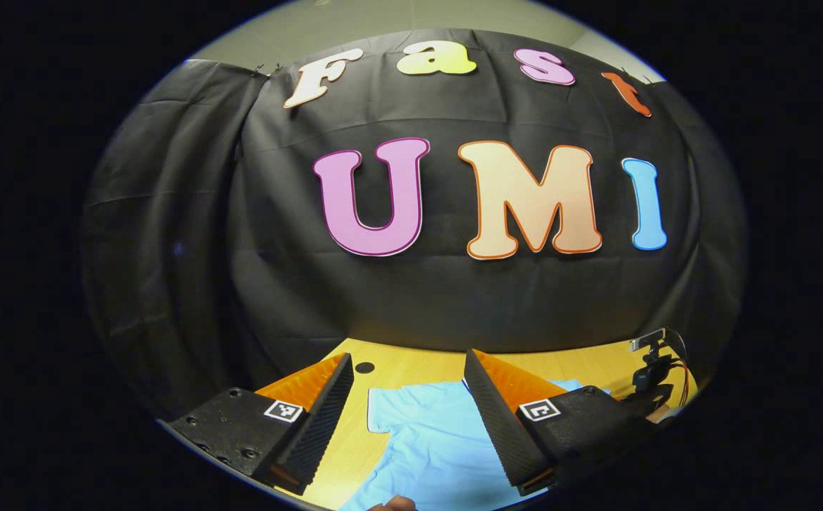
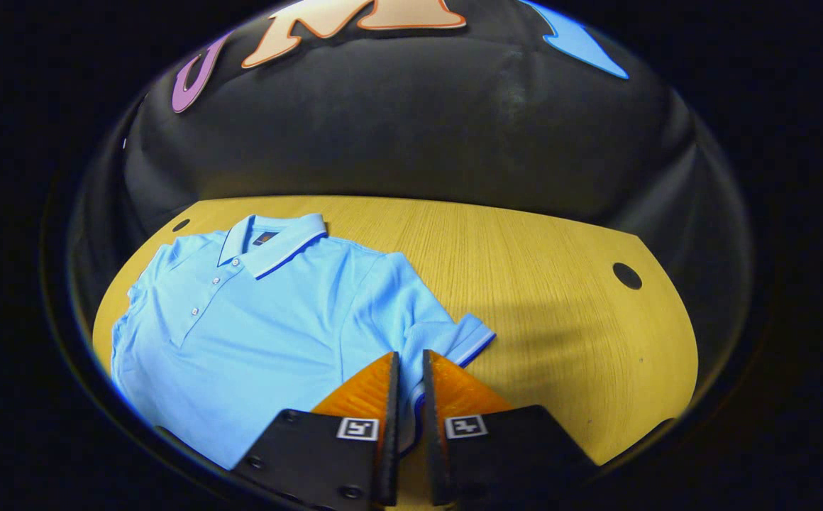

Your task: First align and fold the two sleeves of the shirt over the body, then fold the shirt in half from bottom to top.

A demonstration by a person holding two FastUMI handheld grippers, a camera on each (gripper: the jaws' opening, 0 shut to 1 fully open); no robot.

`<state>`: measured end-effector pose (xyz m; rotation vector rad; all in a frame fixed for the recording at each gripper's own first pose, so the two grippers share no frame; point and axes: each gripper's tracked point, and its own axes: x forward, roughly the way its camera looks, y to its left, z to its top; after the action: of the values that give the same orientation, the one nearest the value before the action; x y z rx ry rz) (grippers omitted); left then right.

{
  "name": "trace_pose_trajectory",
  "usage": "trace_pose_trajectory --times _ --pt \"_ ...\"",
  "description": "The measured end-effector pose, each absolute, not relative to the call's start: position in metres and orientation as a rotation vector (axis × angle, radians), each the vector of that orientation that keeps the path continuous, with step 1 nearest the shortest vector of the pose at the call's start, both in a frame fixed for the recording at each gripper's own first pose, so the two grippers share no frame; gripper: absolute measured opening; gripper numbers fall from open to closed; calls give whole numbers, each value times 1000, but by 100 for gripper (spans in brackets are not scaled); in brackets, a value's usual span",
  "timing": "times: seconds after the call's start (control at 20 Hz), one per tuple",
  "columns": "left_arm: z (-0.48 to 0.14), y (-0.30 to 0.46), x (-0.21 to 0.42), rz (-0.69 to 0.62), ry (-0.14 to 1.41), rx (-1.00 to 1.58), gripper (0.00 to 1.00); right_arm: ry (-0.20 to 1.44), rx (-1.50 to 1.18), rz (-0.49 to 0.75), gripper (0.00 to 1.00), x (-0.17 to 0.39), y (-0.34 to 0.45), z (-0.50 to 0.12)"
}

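A light blue polo shirt (image 2: 262, 326) lies face up on the wooden table (image 2: 539, 284), collar toward the booth wall, buttons showing. Its near short sleeve (image 2: 447, 333) sticks out toward the table's middle. In the right gripper view, my right gripper (image 2: 410, 355) is shut on that sleeve's lower edge, with blue cloth pinched in the thin gap between the fingers. My left gripper (image 1: 409, 356) is open and held above the table, pointing at the wall. In the left gripper view the shirt (image 1: 426, 440) lies below, between its spread fingers.
A small camera on a stand with cables (image 1: 653, 362) sits at the table's right edge. Round cable holes (image 2: 626, 275) mark the table's corners. Bare wood stretches right of the shirt. Part of a hand (image 1: 394, 504) shows at the bottom of the left gripper view.
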<state>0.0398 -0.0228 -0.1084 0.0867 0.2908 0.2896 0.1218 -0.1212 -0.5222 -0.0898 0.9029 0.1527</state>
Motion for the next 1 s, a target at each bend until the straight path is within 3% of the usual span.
trace_pose_trajectory --times 0.1,0.4,1.0 --pt "-107 -23 39 290 291 87 94 893 -86 154 4 123 -117 -519" --pt "-110 -15 34 301 293 86 94 805 56 155 2 145 -87 -480" --pt "-111 9 11 351 296 86 94 759 8 344 1 149 26 -467"
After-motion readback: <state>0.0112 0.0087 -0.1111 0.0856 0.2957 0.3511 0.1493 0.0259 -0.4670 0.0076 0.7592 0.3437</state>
